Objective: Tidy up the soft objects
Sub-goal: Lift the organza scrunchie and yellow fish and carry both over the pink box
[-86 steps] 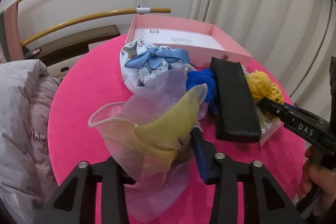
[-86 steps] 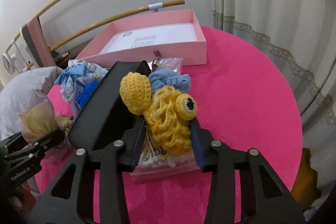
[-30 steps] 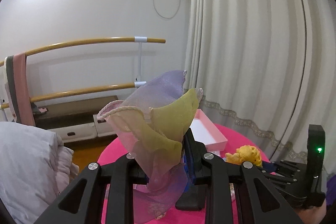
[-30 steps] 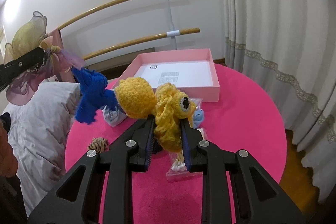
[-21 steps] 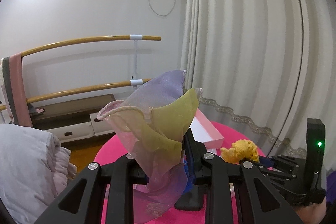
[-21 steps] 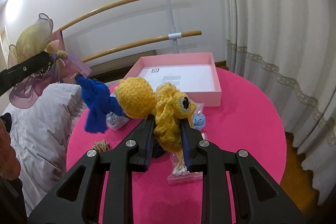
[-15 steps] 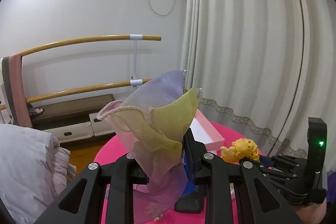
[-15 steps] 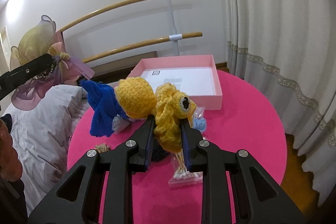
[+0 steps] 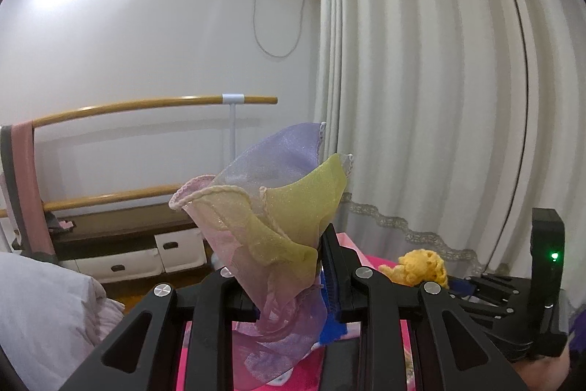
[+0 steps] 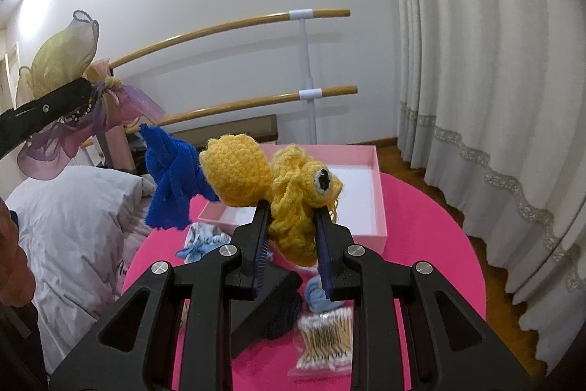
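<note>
Right tongs (image 10: 291, 229) clench a knobbly yellow crochet toy (image 10: 289, 193) upright above the round pink worktop (image 10: 421, 244), its eye facing right. Left tongs (image 9: 289, 266) clench sheer pink, yellow and lilac organza (image 9: 271, 218), flaring upward; a fuzzy blue cloth (image 10: 172, 174) dangles beneath. Farther: the shallow pink box (image 10: 377, 200).

Bright ceiling glare on wall (image 9: 110, 6) upper left; fisheye-bent, dark-vignetted corners; mostly sharp.
</note>
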`<state>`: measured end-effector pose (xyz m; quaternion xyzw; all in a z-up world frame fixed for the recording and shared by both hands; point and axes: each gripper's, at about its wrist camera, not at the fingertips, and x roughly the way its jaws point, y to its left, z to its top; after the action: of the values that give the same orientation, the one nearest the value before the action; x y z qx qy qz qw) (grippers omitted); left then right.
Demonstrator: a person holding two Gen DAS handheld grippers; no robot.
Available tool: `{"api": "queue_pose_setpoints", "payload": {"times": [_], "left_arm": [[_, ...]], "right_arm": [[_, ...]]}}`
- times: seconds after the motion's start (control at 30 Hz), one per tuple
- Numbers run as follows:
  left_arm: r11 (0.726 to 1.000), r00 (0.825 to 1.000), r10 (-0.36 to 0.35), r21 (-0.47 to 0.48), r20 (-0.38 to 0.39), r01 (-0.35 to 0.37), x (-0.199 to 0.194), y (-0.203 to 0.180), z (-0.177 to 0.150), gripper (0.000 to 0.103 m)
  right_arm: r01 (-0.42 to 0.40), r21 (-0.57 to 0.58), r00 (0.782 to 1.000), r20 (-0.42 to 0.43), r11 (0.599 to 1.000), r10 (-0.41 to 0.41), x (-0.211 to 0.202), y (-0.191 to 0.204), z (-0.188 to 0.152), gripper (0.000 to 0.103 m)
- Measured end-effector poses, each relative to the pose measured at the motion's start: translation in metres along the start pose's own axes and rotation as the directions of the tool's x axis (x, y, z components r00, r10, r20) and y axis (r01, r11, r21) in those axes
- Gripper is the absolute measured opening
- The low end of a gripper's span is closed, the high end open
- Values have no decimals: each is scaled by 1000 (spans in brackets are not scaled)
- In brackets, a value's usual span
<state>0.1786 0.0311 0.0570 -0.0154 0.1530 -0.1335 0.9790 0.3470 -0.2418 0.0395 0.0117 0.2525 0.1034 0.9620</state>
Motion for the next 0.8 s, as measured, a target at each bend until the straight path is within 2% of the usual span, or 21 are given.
{"api": "queue_pose_setpoints", "payload": {"times": [0.27,0.47,0.8], "left_arm": [[1000,998,4,0,-69,-4,78,8,15,23],[1000,990,0,-15,-138,-2,153,11,33,23],[999,956,4,-40,-292,-17,284,-3,48,23]], "right_arm": [[-8,19,999,-50,1000,9,51,-12,36,22],[-9,86,993,-115,996,18,110,-34,63,22],[19,164,962,-272,986,26,217,-68,80,22]]}}
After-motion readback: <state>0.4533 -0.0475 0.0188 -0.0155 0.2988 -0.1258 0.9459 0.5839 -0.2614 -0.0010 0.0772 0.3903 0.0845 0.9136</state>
